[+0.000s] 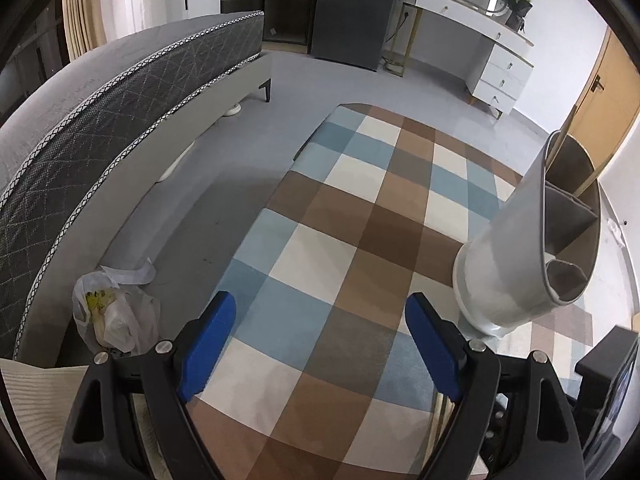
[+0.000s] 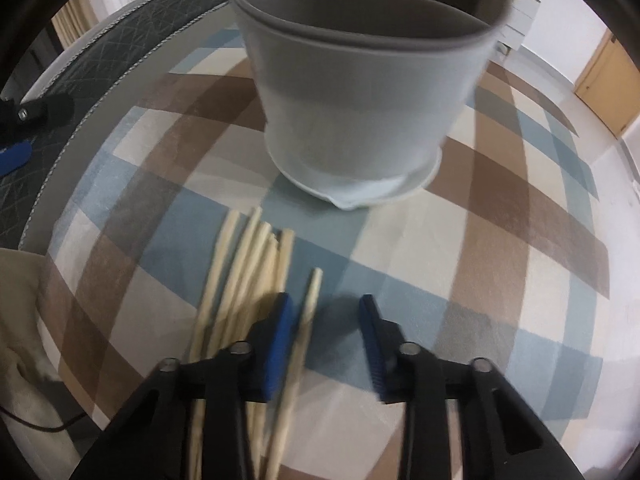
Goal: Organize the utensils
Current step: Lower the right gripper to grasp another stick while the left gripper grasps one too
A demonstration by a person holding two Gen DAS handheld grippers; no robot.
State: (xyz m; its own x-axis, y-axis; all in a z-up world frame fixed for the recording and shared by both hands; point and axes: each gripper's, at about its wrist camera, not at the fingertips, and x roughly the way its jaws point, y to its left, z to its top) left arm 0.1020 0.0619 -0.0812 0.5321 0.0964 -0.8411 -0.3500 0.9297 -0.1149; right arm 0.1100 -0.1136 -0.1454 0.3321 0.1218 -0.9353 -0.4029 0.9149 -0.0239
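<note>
The pale wooden chopsticks (image 2: 248, 280) all lie loose on the checked blue, brown and cream tabletop (image 2: 500, 240), just short of the grey plastic utensil holder with inner dividers (image 2: 360, 92), whose compartments look empty in the left wrist view, so sorting seems barely begun. The right gripper (image 2: 324, 320) has its fingers spread around a single chopstick (image 2: 308, 312), not yet pinching. The left gripper (image 1: 320, 320) hangs wide open, holding nothing.

Even, soft indoor light; strong fisheye bending and dark corners; right wrist view motion-blurred
</note>
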